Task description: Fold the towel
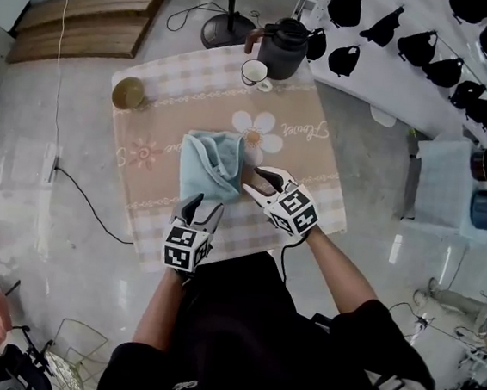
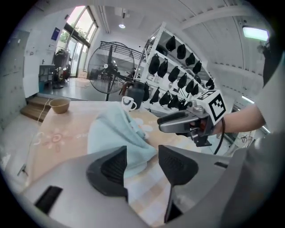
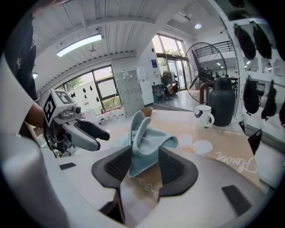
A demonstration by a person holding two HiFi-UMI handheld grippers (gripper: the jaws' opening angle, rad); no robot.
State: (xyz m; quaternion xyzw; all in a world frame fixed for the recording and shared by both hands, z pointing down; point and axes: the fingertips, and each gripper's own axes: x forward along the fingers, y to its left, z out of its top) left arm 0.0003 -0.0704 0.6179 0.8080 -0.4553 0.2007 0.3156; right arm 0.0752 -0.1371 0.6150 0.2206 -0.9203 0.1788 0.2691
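- Towel (image 1: pixel 212 165) lies near the middle of the table (image 1: pixel 145 244), a little toward the near edge and just ahead of both my claws.
- My right claw (image 1: pixel 250 182) stands wide at the towel's right side. In the right gripper view a hanging corner of the towel shows in the gap between the pads, and neither pad pinches it.
- My left claw (image 1: pixel 205 205) stands wide too, at the towel's near edge, with nothing between its pads. The towel sits just ahead, more toward the left pad.
- It is pale blue and soft, bunched rather than flat. It is folded over on itself, with one fold standing up as a ridge.
- It rests on a checked tan and white tablecloth (image 1: pixel 314 184), touching a printed white flower (image 1: pixel 260 131).
- A script word (image 1: pixel 304 131) on the tablecloth, toward the table's right edge, looks like "Flower".
- A white mug (image 1: pixel 254 73) at the far edge carries a dark blue mark, too small to read.
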